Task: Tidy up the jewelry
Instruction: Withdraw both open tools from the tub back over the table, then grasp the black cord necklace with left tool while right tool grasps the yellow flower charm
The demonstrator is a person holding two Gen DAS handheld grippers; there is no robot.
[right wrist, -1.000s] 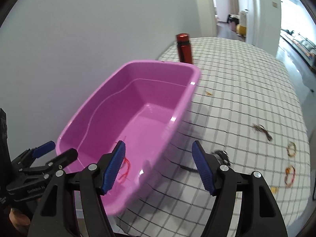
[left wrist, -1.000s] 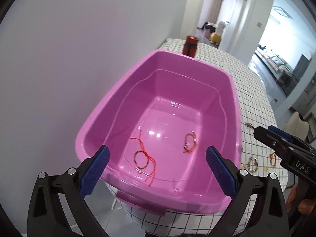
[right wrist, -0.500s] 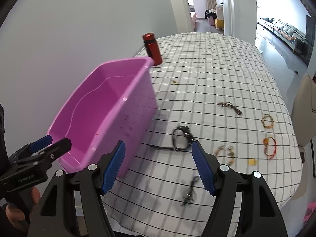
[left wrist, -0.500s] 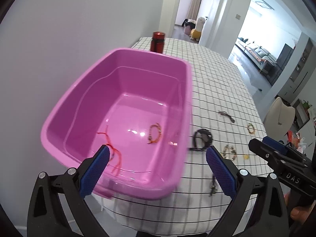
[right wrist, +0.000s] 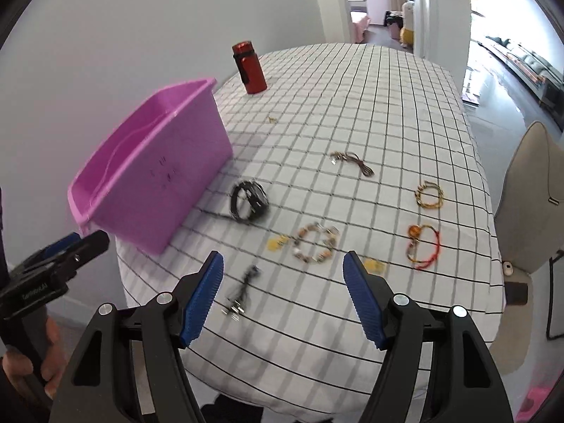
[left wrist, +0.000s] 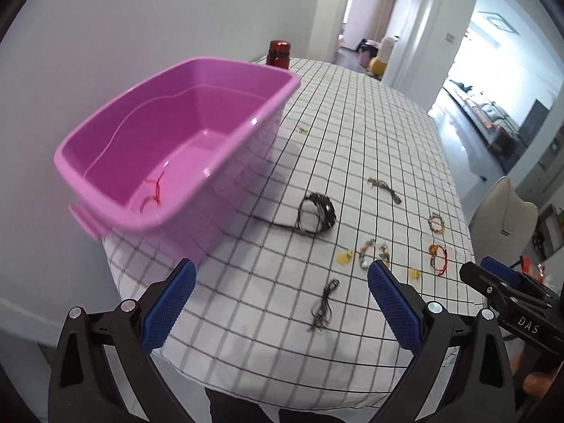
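Note:
A pink plastic tub (left wrist: 197, 98) (right wrist: 158, 190) stands at the table's left edge with a red cord bracelet (left wrist: 153, 194) inside. Loose jewelry lies on the checked cloth: a black watch (left wrist: 315, 213) (right wrist: 248, 199), a beaded bracelet (left wrist: 373, 252) (right wrist: 313, 245), a red-and-gold bracelet (left wrist: 439, 259) (right wrist: 423, 246), a gold bracelet (left wrist: 436, 222) (right wrist: 429, 195), a brown cord (left wrist: 386, 188) (right wrist: 354, 162) and a dark chain (left wrist: 322, 308) (right wrist: 241, 292). My left gripper (left wrist: 280, 308) and right gripper (right wrist: 283, 296) are both open and empty, above the table's near edge.
A red bottle (left wrist: 279, 53) (right wrist: 249, 67) stands at the far left behind the tub. The table (right wrist: 387, 88) has a white checked cloth. A beige chair (right wrist: 532, 190) stands at the right. A wall runs along the left. Small yellow pieces (right wrist: 276, 243) lie near the beaded bracelet.
Both grippers have swung right, away from the tub toward the loose jewelry on the cloth. Both stay open and empty.

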